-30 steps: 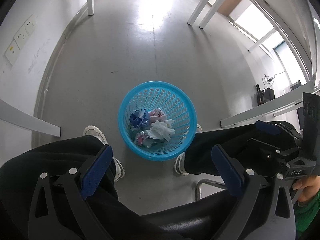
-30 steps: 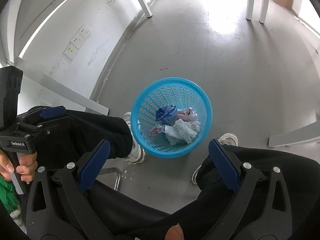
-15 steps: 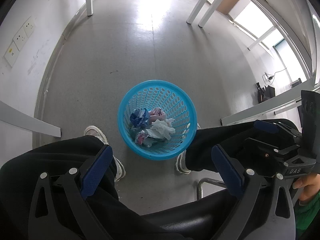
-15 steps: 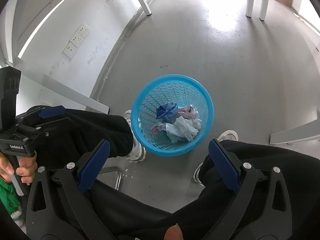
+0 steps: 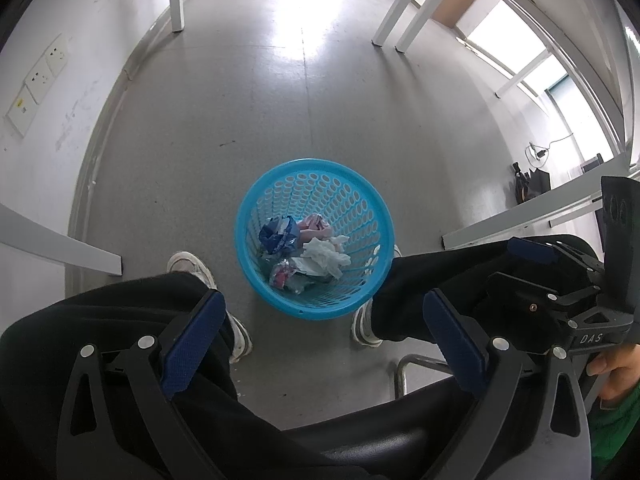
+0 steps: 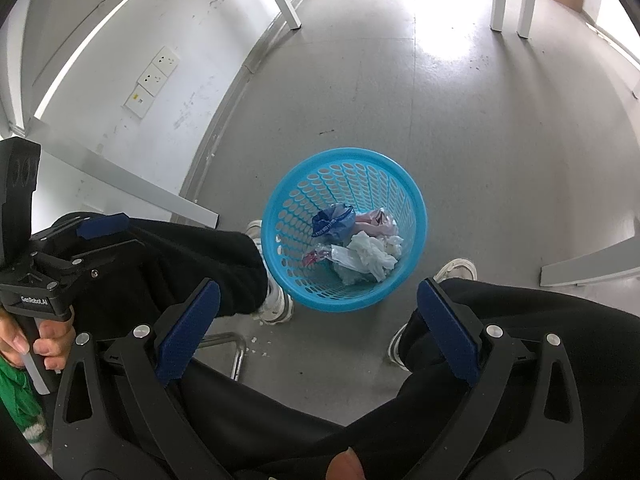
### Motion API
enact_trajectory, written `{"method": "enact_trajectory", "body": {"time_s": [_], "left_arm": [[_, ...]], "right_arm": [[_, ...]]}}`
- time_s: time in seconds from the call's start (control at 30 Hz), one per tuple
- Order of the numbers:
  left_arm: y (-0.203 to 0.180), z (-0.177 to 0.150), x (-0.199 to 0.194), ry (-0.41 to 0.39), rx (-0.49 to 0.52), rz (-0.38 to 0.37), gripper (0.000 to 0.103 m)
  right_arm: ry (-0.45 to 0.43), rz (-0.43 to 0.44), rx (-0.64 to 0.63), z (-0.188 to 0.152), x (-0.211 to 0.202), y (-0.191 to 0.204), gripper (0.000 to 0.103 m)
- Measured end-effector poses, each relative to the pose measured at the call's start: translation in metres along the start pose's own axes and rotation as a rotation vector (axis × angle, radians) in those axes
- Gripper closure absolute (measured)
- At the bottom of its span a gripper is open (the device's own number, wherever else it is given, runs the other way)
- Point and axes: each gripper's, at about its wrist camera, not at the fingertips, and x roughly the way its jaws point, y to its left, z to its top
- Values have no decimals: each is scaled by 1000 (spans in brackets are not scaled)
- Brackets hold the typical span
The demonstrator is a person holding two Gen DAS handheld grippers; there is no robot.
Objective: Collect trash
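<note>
Trash [image 5: 304, 254] in blue basket [image 5: 362, 200], floor at 12 o'clock.
Left gripper [image 5: 320, 344] and right gripper [image 6: 320, 330] open, empty, above it: likely done dropping.

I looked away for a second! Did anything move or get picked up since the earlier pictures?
Almost nothing changed. Nothing was picked up or dropped. The blue basket slid very slightly in both views, so the tools only drifted a little. The left tool and right tool stayed open and empty, and the crumpled trash stayed in the basket.
</note>
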Motion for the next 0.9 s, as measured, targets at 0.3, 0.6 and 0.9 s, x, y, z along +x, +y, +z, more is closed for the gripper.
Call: {"method": "enact_trajectory", "body": {"time_s": [0.3, 0.6, 0.9], "left_arm": [[-5, -2, -1, 2, 17, 10, 6], [-7, -2, -1, 4, 18, 11, 6], [-6, -2, 0, 4, 11, 16, 6]], "right_arm": [[0, 3, 2, 0, 1, 0, 9], [-2, 4, 4, -1, 2, 1, 9], [4, 7, 8, 0, 1, 0, 9]]}}
